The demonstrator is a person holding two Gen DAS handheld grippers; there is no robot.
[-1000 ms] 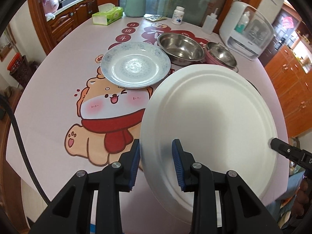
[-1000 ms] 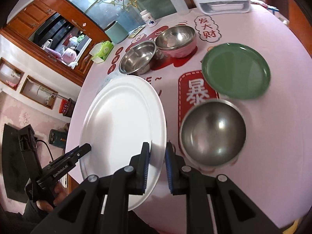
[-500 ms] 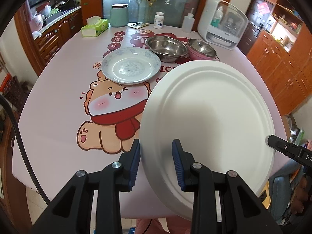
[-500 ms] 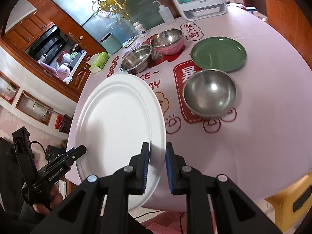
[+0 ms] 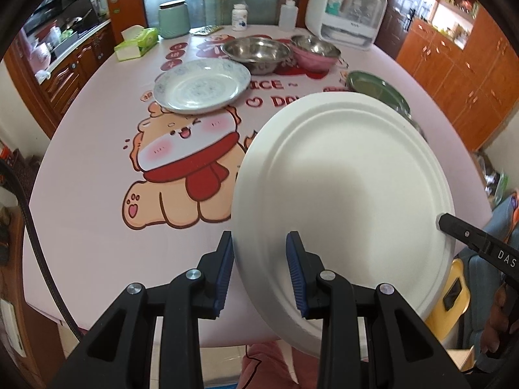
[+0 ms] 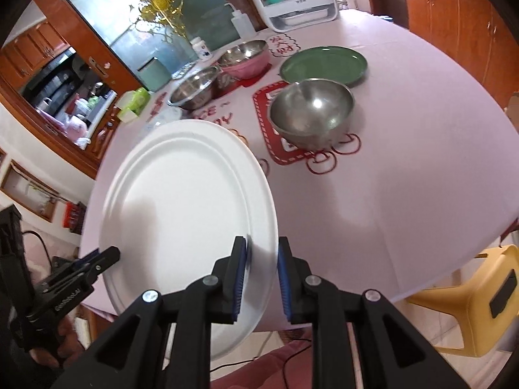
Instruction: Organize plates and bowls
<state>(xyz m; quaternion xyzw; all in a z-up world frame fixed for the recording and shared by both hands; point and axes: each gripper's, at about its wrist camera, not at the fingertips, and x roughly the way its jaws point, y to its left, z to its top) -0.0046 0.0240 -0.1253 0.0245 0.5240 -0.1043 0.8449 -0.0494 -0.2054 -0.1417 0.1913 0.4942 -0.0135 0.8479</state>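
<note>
A large white paper plate [image 5: 340, 178] hangs tilted over the near edge of the round table [image 5: 81, 178]. My left gripper [image 5: 259, 269] is shut on its near left rim. My right gripper [image 6: 261, 269] holds the opposite rim of the same plate [image 6: 185, 201]. Its jaws are opening slightly, and the rim still spans the gap between the pads. On the table lie a blue-patterned plate [image 5: 201, 87], a green plate [image 6: 324, 63] and a deep steel bowl [image 6: 311, 110]. A wide steel bowl [image 5: 256, 52] and a pink bowl [image 5: 314, 53] stand further back.
A tissue box [image 5: 136, 43], a teal canister [image 5: 173, 19], bottles and a white appliance [image 5: 345, 9] line the table's far side. A yellow stool [image 6: 480, 298] stands on the floor at the near right. Wooden cabinets surround the room.
Both grippers have drawn the white plate back toward the table's near edge, so more of the table shows. The right jaws stand slightly wider than before.
</note>
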